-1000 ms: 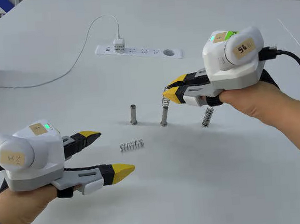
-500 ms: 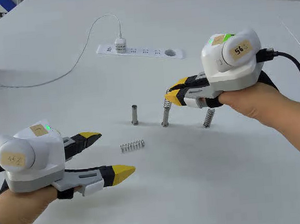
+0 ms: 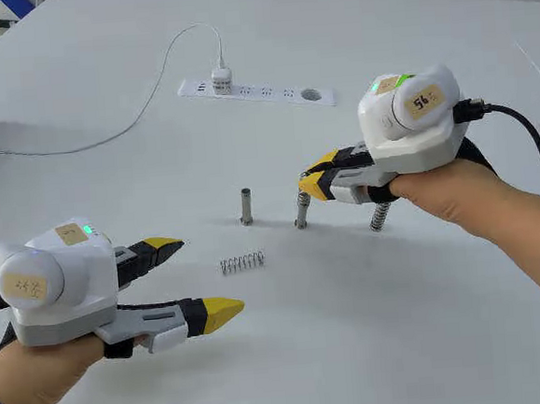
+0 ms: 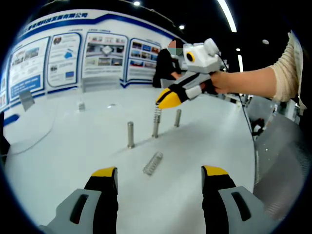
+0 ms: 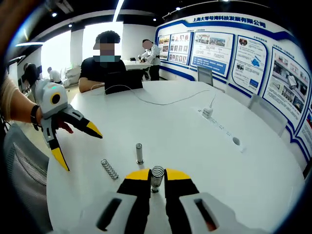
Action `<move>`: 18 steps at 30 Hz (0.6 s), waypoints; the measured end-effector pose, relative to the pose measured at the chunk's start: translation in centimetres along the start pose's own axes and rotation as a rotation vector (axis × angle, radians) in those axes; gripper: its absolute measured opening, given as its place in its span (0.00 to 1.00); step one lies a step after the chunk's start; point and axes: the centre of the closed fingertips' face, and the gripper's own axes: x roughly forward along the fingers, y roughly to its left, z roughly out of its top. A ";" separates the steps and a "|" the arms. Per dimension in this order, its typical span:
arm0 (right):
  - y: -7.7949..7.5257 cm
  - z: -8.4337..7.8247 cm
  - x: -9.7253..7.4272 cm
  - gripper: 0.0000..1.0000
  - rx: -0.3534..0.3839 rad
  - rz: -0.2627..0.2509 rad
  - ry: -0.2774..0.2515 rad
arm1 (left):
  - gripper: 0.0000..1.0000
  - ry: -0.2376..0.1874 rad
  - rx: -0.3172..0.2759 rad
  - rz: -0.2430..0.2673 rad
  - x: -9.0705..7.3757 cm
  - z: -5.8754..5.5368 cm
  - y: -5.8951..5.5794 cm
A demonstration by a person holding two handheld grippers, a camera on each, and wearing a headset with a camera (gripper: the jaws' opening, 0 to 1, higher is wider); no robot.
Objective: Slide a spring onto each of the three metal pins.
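Now the right claw [image 3: 308, 184], pinching a spring [image 5: 157, 176], has pushed it lower down the middle pin [image 3: 301, 220] (nearly seated, I think); the left claw [image 3: 205, 273] waits, spread.

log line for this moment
right hand-held gripper: shut on spring on middle pin | left hand-held gripper: open | loose spring: on table | third pin: bare

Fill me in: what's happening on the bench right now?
The right gripper is shut on a spring, holding it over the middle pin. The pin beside that hand already carries a spring; the third pin is bare. A loose spring lies on the table near the open left gripper.
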 end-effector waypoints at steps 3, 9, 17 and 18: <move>0.0 -0.3 0.2 0.12 0.007 0.000 0.006 | 0.71 0.000 0.000 0.000 0.0 0.0 0.0; 0.2 -0.7 0.6 0.12 0.015 0.001 0.015 | 0.71 0.000 -0.002 0.001 0.0 -0.1 0.1; 0.2 -1.6 1.2 0.12 0.027 0.003 0.032 | 0.71 0.002 -0.005 0.003 0.0 -0.2 0.2; 0.3 -1.6 1.3 0.12 0.027 0.004 0.034 | 0.71 0.002 -0.005 0.004 0.0 -0.2 0.2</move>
